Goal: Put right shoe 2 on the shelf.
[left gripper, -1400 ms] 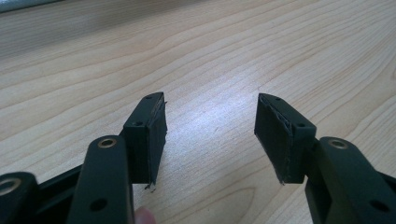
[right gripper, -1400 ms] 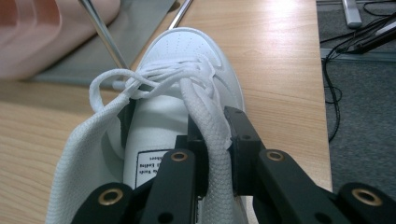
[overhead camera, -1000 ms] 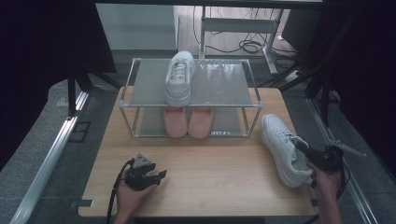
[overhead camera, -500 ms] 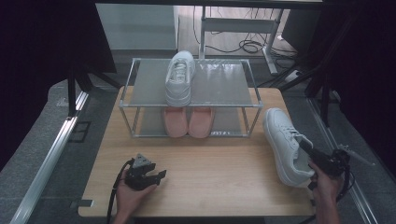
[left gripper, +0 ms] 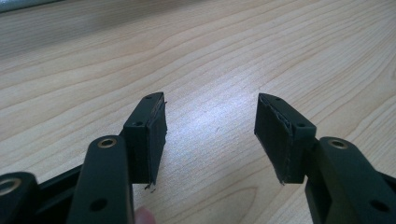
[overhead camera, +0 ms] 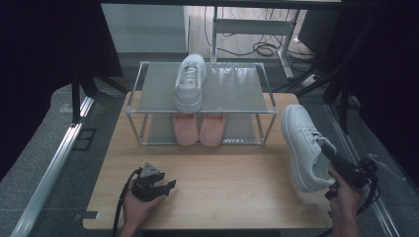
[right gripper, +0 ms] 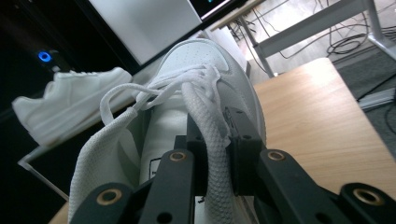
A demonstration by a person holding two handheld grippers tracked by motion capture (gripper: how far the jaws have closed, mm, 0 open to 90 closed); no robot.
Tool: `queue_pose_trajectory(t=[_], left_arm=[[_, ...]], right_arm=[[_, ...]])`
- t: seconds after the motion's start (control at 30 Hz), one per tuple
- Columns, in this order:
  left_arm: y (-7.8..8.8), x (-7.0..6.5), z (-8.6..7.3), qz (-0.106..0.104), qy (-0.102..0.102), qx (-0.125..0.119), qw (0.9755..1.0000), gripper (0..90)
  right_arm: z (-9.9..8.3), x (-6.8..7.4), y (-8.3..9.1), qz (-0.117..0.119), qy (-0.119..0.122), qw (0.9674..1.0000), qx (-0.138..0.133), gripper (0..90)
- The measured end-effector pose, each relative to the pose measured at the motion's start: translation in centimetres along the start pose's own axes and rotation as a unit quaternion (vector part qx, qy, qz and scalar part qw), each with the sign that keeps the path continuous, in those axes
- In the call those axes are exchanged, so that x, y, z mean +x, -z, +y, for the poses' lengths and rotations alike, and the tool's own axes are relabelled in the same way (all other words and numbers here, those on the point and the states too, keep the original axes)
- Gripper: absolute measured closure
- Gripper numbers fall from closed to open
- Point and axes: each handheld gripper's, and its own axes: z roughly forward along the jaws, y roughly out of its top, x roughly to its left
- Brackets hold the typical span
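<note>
One white sneaker (overhead camera: pixel 189 81) lies on the top shelf of a metal rack (overhead camera: pixel 217 112), toe pointing away. Its mate (overhead camera: pixel 302 140) hangs tilted above the table's right edge, toe toward the rack. My right gripper (overhead camera: pixel 327 149) is shut on that sneaker's padded collar wall (right gripper: pixel 212 140), with the laces (right gripper: pixel 154 91) spilling in front. The shelved sneaker (right gripper: pixel 70 105) shows at the left of the right gripper view. My left gripper (overhead camera: pixel 157 186) rests on the wooden table (overhead camera: pixel 237 170) near the front left. In its own view my left gripper (left gripper: pixel 210 135) stands open over bare wood.
Two pink slippers (overhead camera: pixel 199 129) sit side by side on the rack's lower shelf. The top shelf has free room to the right of the sneaker. Cables and a desk frame (overhead camera: pixel 257 27) lie on the floor behind the table. Dark curtains flank both sides.
My right gripper has lifted the white sneaker off the table and carried it slightly up and toward the rack. The left gripper has stayed where it was.
</note>
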Motion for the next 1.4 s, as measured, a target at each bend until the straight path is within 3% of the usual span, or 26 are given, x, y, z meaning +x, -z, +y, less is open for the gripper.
queue_pose_trajectory(t=[0.33, 0.5, 0.7, 0.93, 1.4], left_arm=[[0.0, 0.0, 0.0, -0.002, 0.0, 0.0, 1.0, 44.5], [-0.1, 0.0, 0.0, -0.001, 0.001, 0.0, 1.0, 44.5], [-0.1, -0.1, 0.1, -0.003, 0.001, 0.0, 1.0, 44.5], [-0.1, -0.1, 0.1, -0.003, 0.001, 0.0, 1.0, 44.5], [-0.2, -0.1, 0.1, -0.005, -0.002, 0.0, 1.0, 44.5]], right_arm=[[0.4, 1.4, 0.1, 0.017, -0.009, 0.9996, -0.022, 80.4], [0.8, 2.0, 0.3, 0.018, -0.002, 0.9995, -0.027, 80.4], [1.4, 2.7, 0.4, 0.03, -0.013, 0.9985, -0.043, 80.4], [2.0, 3.7, 0.0, 0.04, -0.015, 0.9972, -0.062, 80.4], [3.3, 5.8, -1.1, 0.058, -0.022, 0.9954, -0.073, 80.2]])
